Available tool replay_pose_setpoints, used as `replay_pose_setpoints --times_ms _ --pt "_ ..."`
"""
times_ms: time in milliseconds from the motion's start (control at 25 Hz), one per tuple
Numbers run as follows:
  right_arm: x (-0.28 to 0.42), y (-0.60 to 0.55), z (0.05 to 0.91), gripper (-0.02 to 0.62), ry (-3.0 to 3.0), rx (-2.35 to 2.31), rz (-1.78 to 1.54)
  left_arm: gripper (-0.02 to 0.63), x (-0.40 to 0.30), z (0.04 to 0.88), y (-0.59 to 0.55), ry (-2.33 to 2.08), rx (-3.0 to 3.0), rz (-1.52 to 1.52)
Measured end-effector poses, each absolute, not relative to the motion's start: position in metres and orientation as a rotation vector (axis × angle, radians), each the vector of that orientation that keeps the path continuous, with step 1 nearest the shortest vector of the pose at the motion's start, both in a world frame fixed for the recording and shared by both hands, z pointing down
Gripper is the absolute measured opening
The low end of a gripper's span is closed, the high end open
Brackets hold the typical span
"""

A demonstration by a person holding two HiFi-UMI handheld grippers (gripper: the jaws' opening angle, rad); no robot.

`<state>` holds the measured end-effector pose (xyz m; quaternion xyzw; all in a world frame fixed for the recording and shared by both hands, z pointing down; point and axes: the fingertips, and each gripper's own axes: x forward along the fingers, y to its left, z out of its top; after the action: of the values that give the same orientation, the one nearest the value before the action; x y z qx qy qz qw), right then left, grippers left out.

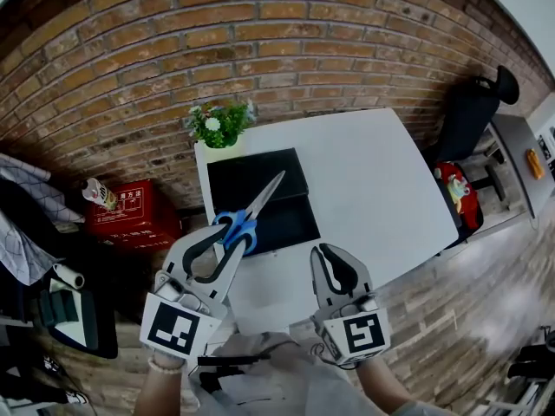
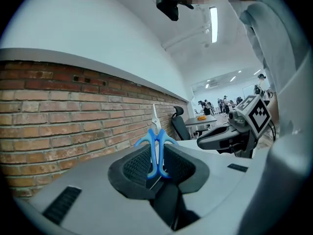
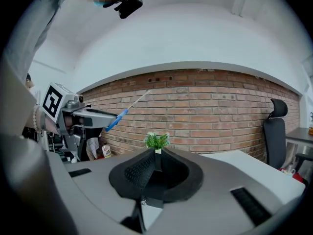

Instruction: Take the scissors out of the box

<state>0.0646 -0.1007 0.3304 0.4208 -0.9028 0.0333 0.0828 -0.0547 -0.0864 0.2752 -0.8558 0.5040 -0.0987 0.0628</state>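
Head view: left gripper (image 1: pixel 227 237) clamped on scissors (image 1: pixel 263 199) above box (image 1: pixel 286 167) — hold firm, carry clear; right gripper (image 1: pixel 323 254) closed, empty.

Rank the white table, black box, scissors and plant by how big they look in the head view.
1. white table
2. black box
Then the scissors and plant: unsure. The scissors look longer, but the left gripper holds them nearer the camera.

Left gripper (image 1: pixel 234 239) jaws clamped on scissors (image 1: pixel 260 199), right gripper (image 1: pixel 323 251) jaws together, empty
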Motion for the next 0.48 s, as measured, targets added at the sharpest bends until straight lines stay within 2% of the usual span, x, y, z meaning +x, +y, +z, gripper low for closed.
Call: replay_pose_setpoints --times_ms 480 --pt "0.068 -0.082 0.300 0.063 -2.762 1.231 0.035 0.095 -0.078 0.258 -0.047 1.692 -2.547 -0.252"
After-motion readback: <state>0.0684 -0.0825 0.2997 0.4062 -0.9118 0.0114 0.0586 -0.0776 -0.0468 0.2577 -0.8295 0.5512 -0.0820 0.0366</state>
